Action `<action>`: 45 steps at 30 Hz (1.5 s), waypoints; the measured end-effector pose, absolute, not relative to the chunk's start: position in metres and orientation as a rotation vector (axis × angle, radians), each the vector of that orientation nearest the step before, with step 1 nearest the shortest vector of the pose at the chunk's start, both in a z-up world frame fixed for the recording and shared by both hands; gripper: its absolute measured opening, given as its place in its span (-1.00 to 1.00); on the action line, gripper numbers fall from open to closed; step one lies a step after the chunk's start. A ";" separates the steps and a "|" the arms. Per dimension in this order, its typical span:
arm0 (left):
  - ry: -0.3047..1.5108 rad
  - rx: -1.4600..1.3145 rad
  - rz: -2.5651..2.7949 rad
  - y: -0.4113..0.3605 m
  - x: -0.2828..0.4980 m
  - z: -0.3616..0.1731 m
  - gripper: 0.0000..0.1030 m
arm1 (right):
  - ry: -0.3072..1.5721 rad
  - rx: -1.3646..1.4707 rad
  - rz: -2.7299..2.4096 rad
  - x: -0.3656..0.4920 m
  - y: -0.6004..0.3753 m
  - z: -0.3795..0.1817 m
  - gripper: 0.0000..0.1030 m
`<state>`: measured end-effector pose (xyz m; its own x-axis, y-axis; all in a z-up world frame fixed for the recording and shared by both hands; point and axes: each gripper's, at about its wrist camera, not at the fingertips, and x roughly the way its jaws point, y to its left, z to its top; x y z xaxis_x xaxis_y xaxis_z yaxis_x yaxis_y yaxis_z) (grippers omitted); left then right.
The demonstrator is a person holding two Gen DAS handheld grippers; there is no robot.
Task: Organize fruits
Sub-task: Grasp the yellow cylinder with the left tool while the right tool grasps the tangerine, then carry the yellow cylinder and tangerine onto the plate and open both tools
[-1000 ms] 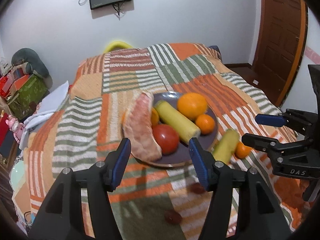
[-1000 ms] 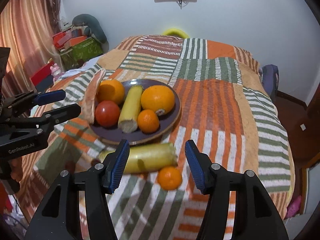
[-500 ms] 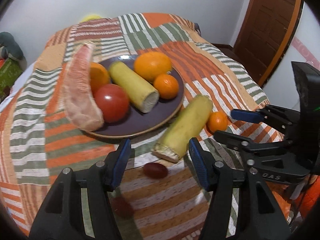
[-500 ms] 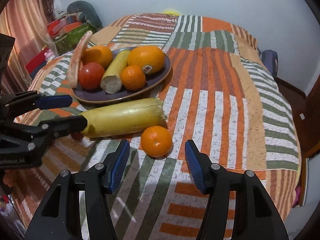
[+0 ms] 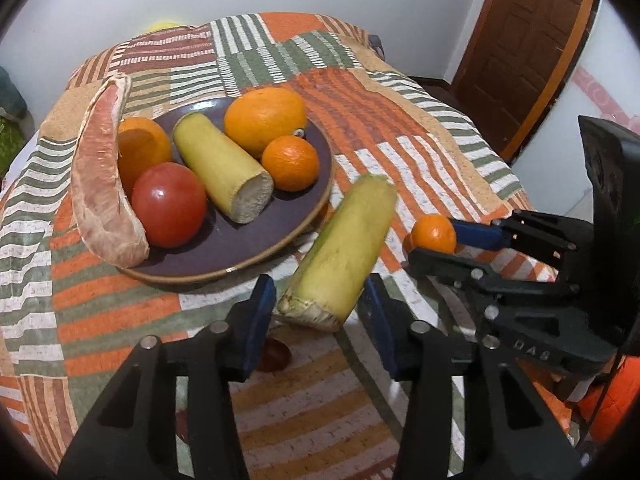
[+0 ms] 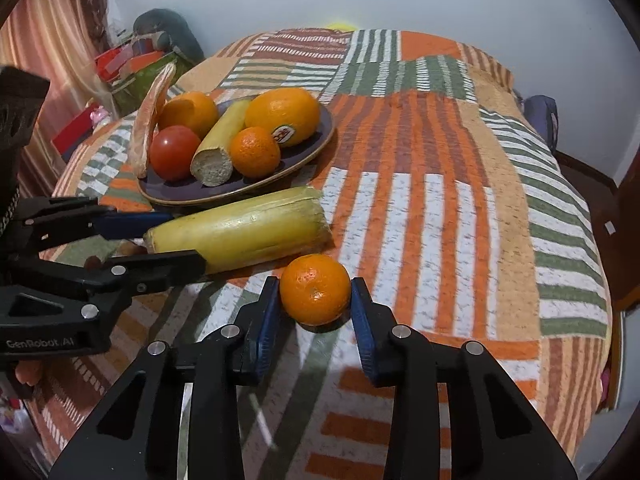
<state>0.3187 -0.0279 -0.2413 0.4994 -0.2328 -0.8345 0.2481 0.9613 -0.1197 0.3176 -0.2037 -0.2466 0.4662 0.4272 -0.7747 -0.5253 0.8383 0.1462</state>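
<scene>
A dark purple plate (image 5: pixel 240 252) on the striped bedspread holds oranges, a tomato (image 5: pixel 168 204), a yellow cane piece and a pink pomelo wedge. A loose yellow-green cane piece (image 5: pixel 344 248) lies beside the plate. My left gripper (image 5: pixel 320 312) is open, its jaws on either side of the cane's cut end; it also shows in the right wrist view (image 6: pixel 168 240). A small mandarin (image 6: pixel 315 289) lies on the bedspread between the open jaws of my right gripper (image 6: pixel 314 308), with small gaps on both sides. The mandarin also shows in the left wrist view (image 5: pixel 434 234).
Two small dark red fruits (image 5: pixel 276 354) lie on the bedspread under my left gripper. The plate (image 6: pixel 304 156) sits just behind the cane. The bed edge drops off at right toward a wooden door (image 5: pixel 520 52). Boxes and bags (image 6: pixel 132 68) stand at far left.
Both grippers moved forward and down. The left jaws now straddle the cane's end, and the right jaws now flank the mandarin. Both jaws have narrowed slightly.
</scene>
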 end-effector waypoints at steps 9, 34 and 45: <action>1.058 0.061 -0.373 -0.058 0.299 -0.238 -0.36 | 0.899 -0.086 0.546 0.306 -0.232 -0.234 -0.38; 1.033 0.022 -0.318 -0.079 0.362 -0.236 -0.29 | 0.883 -0.059 0.510 0.325 -0.257 -0.233 -0.38; 0.887 -0.085 -0.268 -0.017 0.320 -0.172 -0.30 | 0.814 -0.055 0.534 0.329 -0.236 -0.203 -0.38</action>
<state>0.3196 -0.0174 -0.1724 0.6012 -0.2657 -0.7536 0.1959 0.9633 -0.1834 0.3285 -0.2363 -0.2026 0.5623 0.4327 -0.7046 -0.4739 0.8670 0.1542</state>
